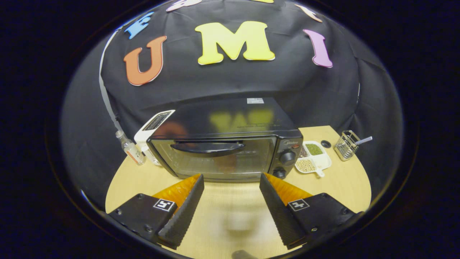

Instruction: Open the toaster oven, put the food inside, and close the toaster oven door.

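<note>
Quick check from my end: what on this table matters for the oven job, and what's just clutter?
For the job:
- toaster oven, door shut
- door handle
- claw, open, fingers just short of the oven

Lying about:
- white toaster
- small bottle
- divided dish of beans
- wire basket
- table
</note>
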`<state>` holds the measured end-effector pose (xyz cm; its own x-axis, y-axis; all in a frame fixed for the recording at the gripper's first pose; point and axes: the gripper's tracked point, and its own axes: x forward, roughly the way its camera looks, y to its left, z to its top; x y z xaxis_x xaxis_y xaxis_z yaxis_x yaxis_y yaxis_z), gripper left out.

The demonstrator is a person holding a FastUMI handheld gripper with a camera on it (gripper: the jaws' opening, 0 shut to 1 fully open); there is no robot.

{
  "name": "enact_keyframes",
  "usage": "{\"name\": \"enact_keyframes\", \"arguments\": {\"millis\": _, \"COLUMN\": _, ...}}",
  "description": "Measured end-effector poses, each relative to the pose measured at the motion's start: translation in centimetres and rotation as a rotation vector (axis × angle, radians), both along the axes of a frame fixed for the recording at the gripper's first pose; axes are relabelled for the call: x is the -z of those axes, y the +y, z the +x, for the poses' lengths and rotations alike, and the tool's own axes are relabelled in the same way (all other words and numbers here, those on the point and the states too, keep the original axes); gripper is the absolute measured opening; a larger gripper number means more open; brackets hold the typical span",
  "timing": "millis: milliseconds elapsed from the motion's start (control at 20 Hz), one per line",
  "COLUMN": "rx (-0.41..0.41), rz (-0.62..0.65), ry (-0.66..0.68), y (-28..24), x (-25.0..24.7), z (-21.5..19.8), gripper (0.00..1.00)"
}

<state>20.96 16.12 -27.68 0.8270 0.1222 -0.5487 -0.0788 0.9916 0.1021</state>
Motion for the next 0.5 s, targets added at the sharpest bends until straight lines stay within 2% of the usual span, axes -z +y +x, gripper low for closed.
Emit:
{"name": "enact_keyframes", "arguments": {"millis": 200, "rx": 0.003, "rz": -0.025, "ry": -0.099, "y": -1.7, "x": -4.8, "z": -3.4, "gripper": 0.99}}
{"name": "enact_keyframes", "arguments": {"millis": 500, "rx": -0.011, "rz": -0.079, "ry": -0.309, "y": -6.5, "x": -16.7, "z": -10.5, "gripper": 0.99}}
